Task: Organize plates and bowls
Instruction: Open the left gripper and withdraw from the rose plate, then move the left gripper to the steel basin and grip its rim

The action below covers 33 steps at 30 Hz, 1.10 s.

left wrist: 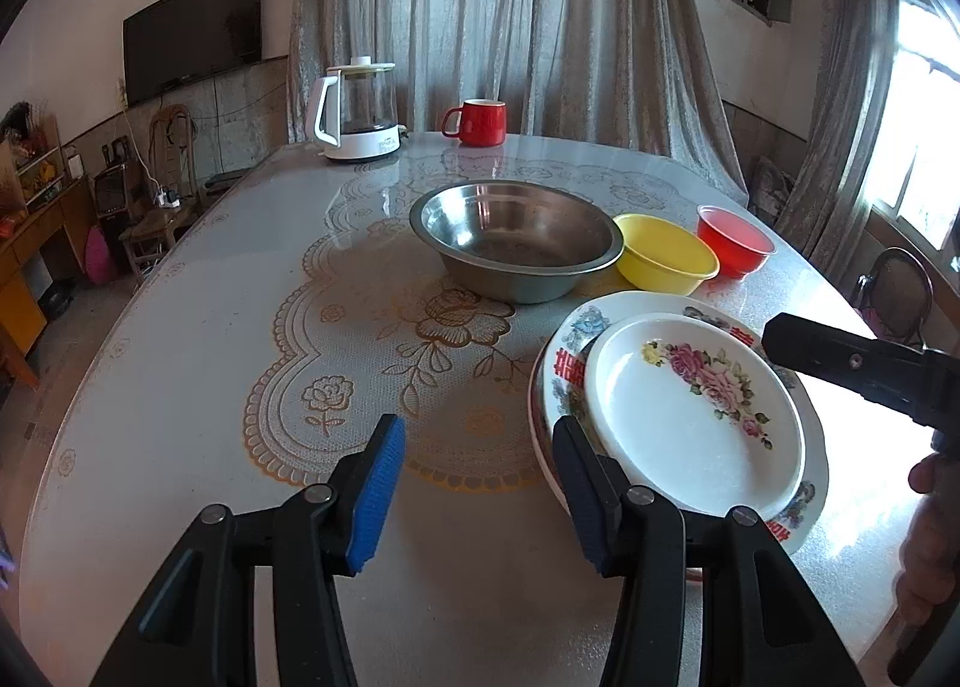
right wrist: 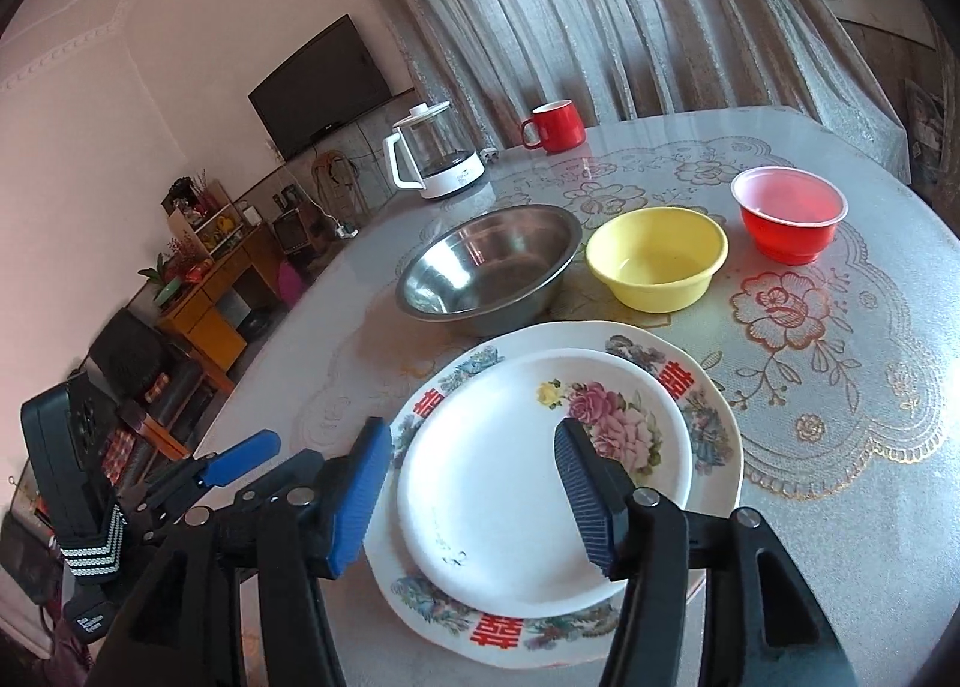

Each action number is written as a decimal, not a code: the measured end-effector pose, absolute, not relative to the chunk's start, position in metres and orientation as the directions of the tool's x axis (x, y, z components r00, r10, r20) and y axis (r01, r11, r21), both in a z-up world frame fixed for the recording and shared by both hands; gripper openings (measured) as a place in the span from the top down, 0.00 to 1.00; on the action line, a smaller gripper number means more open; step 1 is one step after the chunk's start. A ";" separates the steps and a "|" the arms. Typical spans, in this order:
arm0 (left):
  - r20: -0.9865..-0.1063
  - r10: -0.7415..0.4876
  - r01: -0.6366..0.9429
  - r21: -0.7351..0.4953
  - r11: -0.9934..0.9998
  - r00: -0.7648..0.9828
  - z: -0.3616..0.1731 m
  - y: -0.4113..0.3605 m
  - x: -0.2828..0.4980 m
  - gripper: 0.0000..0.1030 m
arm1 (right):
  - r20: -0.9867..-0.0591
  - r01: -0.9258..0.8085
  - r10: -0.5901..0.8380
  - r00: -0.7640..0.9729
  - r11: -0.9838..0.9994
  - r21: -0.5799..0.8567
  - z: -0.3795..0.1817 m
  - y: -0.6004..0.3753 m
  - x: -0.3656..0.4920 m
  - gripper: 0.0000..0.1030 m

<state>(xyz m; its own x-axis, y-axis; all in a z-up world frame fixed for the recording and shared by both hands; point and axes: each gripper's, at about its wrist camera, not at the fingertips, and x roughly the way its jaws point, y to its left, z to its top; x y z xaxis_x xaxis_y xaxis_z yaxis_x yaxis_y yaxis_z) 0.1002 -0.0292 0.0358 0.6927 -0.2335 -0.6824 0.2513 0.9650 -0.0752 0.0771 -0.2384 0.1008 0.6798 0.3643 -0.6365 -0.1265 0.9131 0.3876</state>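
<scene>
A small white plate with pink roses (right wrist: pixel 498 483) lies on a larger floral plate (right wrist: pixel 708 405) at the near side of the table. My right gripper (right wrist: pixel 474 492) hovers over the small plate, open, and its blue pads do not press on it. Behind the plates stand a steel bowl (right wrist: pixel 486 273), a yellow bowl (right wrist: pixel 657 258) and a red bowl (right wrist: pixel 789 219) in a row. My left gripper (left wrist: pixel 480 486) is open over bare tablecloth, just left of the plate stack (left wrist: pixel 690 423). A black finger (left wrist: pixel 834 357) of the right gripper reaches in over the stack's right rim.
A white and glass kettle (left wrist: pixel 360 114) and a red mug (left wrist: pixel 477 123) stand at the table's far edge. The round table (left wrist: pixel 180 387) has a lace-pattern cover. A person's hand (left wrist: pixel 927 543) shows at the right edge. Chairs and shelves stand beyond the table's left side.
</scene>
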 end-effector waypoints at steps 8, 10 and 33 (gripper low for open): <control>-0.688 -0.251 0.229 -0.125 0.965 0.681 0.037 -0.010 0.145 0.50 | -0.645 -0.141 0.411 0.644 0.893 0.428 0.095 -0.234 0.119 0.44; -0.683 -0.261 0.222 -0.147 0.964 0.682 0.040 -0.005 0.160 0.50 | -0.646 -0.141 0.413 0.641 0.892 0.430 0.094 -0.235 0.132 0.44; -0.712 -0.389 0.357 -0.205 0.911 0.585 0.044 -0.033 0.330 0.51 | -0.714 -0.046 0.527 0.460 0.817 0.574 0.058 -0.266 0.248 0.54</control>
